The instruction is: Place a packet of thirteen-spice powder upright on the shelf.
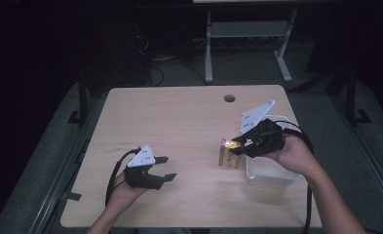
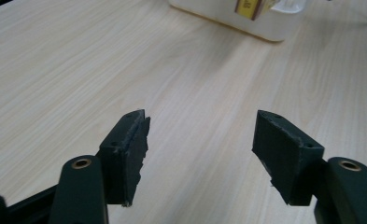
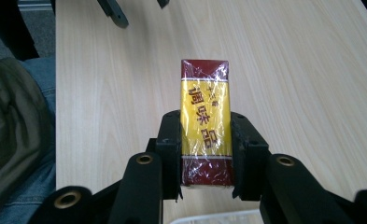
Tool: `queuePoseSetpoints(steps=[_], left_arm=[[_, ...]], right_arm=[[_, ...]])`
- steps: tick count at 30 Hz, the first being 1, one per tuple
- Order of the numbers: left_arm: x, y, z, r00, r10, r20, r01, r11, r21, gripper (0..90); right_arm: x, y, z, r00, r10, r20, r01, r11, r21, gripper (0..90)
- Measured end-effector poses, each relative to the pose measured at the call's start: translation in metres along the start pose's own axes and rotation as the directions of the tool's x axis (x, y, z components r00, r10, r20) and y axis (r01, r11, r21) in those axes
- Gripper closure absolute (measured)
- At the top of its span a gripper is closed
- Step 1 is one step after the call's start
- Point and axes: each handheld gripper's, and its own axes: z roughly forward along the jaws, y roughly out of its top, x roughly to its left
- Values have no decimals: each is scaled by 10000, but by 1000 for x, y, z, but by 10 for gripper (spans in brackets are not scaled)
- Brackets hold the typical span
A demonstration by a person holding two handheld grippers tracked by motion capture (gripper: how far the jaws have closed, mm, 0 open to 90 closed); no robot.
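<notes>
Your right tongs (image 1: 238,145) are clamped on a yellow and dark red packet (image 3: 205,122), wrapped in clear film and printed with red characters. In the right gripper view both black pads press flat against the packet's long sides, near its lower half, and the upper end juts out past the fingertips (image 3: 172,122). From the high view the packet (image 1: 229,155) sits at about 4 o'clock on the pale wooden surface (image 1: 189,112), just left of a white plastic tub (image 1: 272,176) that stands at the surface's right edge. Your right hand (image 1: 291,153) lies over the tub, with the tongs pointing toward 9 o'clock. Whether the packet rests on the wood or hangs just above it, I cannot tell.

Your left tongs (image 1: 163,168) hold nothing. In the left gripper view the two pads stand well apart with bare wood grain between them. They sit at about 7 o'clock on the surface, pointing toward 3 o'clock, well apart from the packet. Far ahead in that same view you can see the tub (image 2: 246,23) and a slice of the packet (image 2: 250,8) at 12 o'clock. Your left hand (image 1: 125,187) comes in from the near edge, cable trailing back beside it.
</notes>
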Motion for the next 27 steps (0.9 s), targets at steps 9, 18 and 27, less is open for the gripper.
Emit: queuePoseSetpoints(steps=[9,18,27], left_arm=[[5,-2,-2,9992,-262,-310,262,9997,-4,291],[9,-3,-5,9973,-447,-580,445,9990,-47,259],[12,-5,-4,9958,-573,-719,576,9983,15,225]], right_arm=[[-3,-6,-12,9996,62,276,-68,9997,228,682],[-6,-15,-25,9977,261,630,-281,9991,315,681],[-8,-27,-37,9943,487,947,-531,9976,445,681]])
